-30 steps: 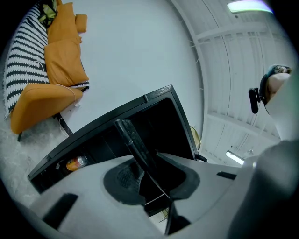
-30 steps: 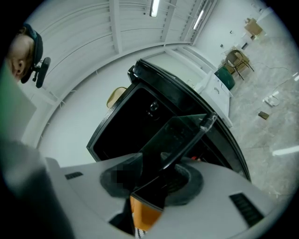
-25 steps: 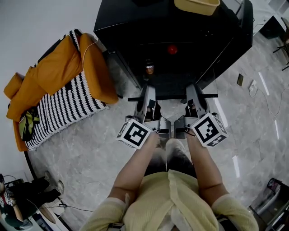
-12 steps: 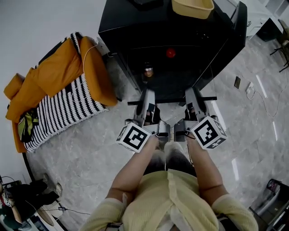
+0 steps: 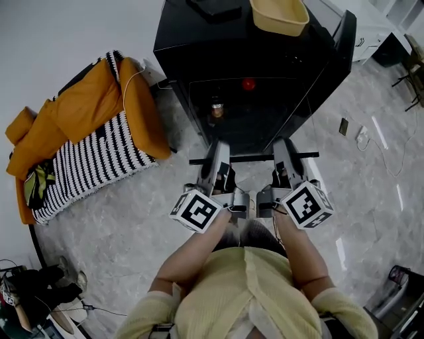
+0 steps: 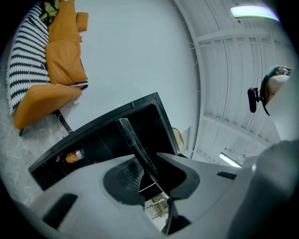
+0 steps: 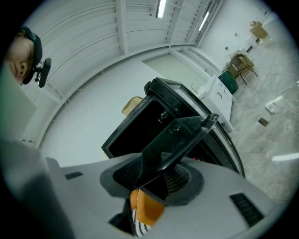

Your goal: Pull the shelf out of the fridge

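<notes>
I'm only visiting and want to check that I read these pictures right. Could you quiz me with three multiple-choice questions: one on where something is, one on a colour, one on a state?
1. Where is the yellow basin relative to the black fridge?
A. inside it
B. on top of it
C. underneath it

2. What colour is the sofa beside the fridge?
A. orange
B. green
C. blue

3. What are the left gripper and the right gripper doing with the shelf?
A. both are open and clear of it
B. only the left one grips it
C. both are shut on it

Answers:
1. B: the head view shows the basin sitting on the fridge's top.
2. A: its cushions are plainly orange.
3. C: each gripper view shows the shelf's edge clamped between that gripper's jaws.
</notes>
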{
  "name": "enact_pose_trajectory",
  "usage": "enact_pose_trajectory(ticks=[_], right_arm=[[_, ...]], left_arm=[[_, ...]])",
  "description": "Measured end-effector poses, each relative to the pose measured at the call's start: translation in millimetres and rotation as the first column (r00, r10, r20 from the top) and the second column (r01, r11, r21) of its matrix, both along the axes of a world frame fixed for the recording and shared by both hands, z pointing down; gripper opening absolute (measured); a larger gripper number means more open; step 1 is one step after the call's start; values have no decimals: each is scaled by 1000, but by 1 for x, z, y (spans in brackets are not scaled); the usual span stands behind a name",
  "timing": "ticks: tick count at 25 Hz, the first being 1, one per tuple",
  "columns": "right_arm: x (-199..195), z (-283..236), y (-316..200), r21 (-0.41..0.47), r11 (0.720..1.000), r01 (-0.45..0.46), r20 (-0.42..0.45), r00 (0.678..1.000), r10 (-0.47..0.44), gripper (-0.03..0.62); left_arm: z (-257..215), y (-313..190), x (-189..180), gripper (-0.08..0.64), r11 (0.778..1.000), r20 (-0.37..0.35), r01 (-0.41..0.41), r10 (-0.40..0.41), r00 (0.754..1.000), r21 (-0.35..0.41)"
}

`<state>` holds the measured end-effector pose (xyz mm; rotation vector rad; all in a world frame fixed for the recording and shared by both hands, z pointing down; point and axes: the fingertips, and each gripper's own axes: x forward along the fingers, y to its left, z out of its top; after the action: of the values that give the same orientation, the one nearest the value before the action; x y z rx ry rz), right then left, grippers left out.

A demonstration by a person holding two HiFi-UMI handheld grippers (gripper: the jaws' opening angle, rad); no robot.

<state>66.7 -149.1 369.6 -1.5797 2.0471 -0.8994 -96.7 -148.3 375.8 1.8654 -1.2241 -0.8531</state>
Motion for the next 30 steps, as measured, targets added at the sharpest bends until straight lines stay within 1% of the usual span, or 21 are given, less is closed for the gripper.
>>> enact_pose_trajectory(ticks=[4, 19, 25, 30], right_arm=[[1, -7, 10, 8, 1000, 4, -14, 1000, -3, 140], [-9, -36, 36, 37, 999, 9, -28, 1000, -8, 140], [-12, -40, 45, 27, 1000, 10, -6, 1000, -10, 140], [-18, -42, 52, 29, 999, 19, -3, 1000, -19, 140]], left_arm=[[-4, 10, 3, 92, 1000, 7, -27, 27, 1000, 3], [-33, 34, -4, 92, 998, 17, -62, 61, 998, 21], [-41, 43, -8, 92, 997, 36, -70, 69, 997, 13], [-43, 50, -13, 92, 998, 49, -65, 64, 997, 20]])
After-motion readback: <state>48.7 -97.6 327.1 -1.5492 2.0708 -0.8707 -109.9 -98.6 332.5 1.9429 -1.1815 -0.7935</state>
